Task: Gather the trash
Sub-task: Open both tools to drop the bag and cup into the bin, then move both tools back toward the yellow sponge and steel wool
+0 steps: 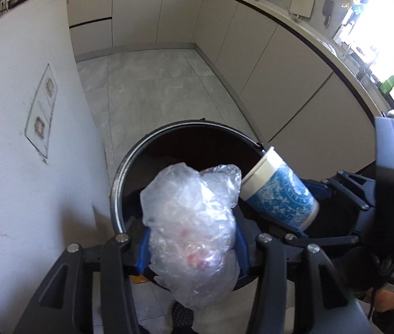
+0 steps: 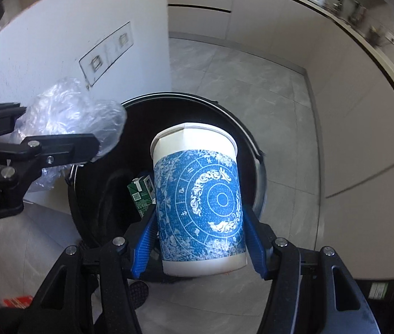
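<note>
Holding both pieces of trash above the open trash bin [image 1: 130, 164], I keep each one over the dark mouth so that it can fall inside and not on the floor. My left gripper [image 1: 192, 253] has the crumpled plastic bag [image 1: 191, 228] between its blue pads; the jaws stand partly apart and the bag bulges past them, so I cannot tell if the pads press on it or have already let it go. In the right wrist view this bag [image 2: 68, 117] hangs at about 10 o'clock from the bin's centre, over the rim.

My right gripper [image 2: 197, 239] is clenched on the paper cup [image 2: 197, 200], one pad on each side of its blue printed wall, with the white rim pointing away from me. I grasp it low on the body, so the open end goes first toward the bin. Inside the bin a green carton [image 2: 141, 194] lies already, just at 9 o'clock of the cup. I judge that releasing is the next step for both.
</note>
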Demonstrator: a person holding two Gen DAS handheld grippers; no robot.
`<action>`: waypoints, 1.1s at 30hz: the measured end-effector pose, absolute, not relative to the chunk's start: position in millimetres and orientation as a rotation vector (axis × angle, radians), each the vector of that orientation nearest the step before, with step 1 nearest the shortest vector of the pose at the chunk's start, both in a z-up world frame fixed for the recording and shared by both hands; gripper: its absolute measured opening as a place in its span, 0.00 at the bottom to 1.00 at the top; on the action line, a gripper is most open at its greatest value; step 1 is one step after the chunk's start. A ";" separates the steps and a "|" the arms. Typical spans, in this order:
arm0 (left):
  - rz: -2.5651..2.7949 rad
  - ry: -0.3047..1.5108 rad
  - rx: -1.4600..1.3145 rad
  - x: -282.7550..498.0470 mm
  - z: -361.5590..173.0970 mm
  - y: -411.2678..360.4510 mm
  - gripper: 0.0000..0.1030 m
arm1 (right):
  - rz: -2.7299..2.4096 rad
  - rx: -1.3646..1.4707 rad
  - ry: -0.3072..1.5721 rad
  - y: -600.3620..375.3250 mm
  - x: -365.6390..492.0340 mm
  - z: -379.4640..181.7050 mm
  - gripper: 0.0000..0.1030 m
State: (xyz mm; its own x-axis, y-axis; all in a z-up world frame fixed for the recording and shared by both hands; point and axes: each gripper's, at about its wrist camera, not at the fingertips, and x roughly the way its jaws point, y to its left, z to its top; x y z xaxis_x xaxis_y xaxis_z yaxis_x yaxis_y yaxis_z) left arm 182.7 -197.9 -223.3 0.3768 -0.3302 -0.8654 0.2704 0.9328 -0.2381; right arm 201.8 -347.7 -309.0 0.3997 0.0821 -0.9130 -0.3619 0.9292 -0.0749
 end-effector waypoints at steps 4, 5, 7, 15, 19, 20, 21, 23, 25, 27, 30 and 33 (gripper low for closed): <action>-0.352 1.121 -0.069 181.7 -232.1 -192.5 0.96 | 0.274 -0.359 1.121 -344.9 212.4 -326.7 0.90; -0.334 1.114 -0.066 179.6 -232.7 -189.1 0.96 | 0.264 -0.393 1.112 -345.7 210.6 -329.1 0.97; -0.304 1.113 -0.056 178.0 -233.8 -185.3 0.96 | 0.254 -0.386 1.104 -351.9 207.7 -327.2 1.00; -0.210 1.073 0.021 164.6 -219.2 -181.9 0.96 | 0.150 -0.246 1.133 -385.4 210.4 -320.1 1.00; -0.194 1.021 0.039 158.5 -198.0 -182.4 0.96 | 0.112 -0.166 1.129 -395.6 208.5 -305.4 1.00; -0.183 0.997 0.043 156.0 -188.8 -182.8 0.96 | 0.100 -0.142 1.124 -397.7 208.2 -299.7 1.00; -0.173 0.984 0.046 155.3 -183.4 -181.7 0.96 | 0.097 -0.122 1.120 -399.0 208.0 -295.5 1.00; -0.161 0.962 0.032 155.5 -172.4 -178.7 0.98 | 0.090 -0.070 1.113 -401.7 207.9 -283.9 1.00; -0.160 0.952 0.028 155.5 -165.7 -177.7 0.98 | 0.094 -0.018 1.106 -402.0 208.6 -274.5 1.00; -0.169 0.937 0.025 153.2 -159.2 -174.6 0.98 | 0.091 0.008 1.091 -401.2 207.2 -265.1 1.00; -0.175 0.925 0.016 151.7 -149.3 -169.6 0.98 | 0.100 0.036 1.078 -395.5 206.9 -252.1 1.00; -0.171 0.923 0.011 149.8 -141.1 -163.0 0.98 | 0.101 0.049 1.060 -387.8 204.7 -239.4 1.00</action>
State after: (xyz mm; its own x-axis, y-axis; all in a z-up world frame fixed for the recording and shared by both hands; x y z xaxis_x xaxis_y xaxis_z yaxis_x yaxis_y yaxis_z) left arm 149.8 -163.0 -141.1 0.5909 -0.1424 -0.7940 0.1515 0.9864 -0.0641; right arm 204.7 -387.8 -239.4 0.4847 0.1065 -0.8682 -0.0596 0.9943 0.0887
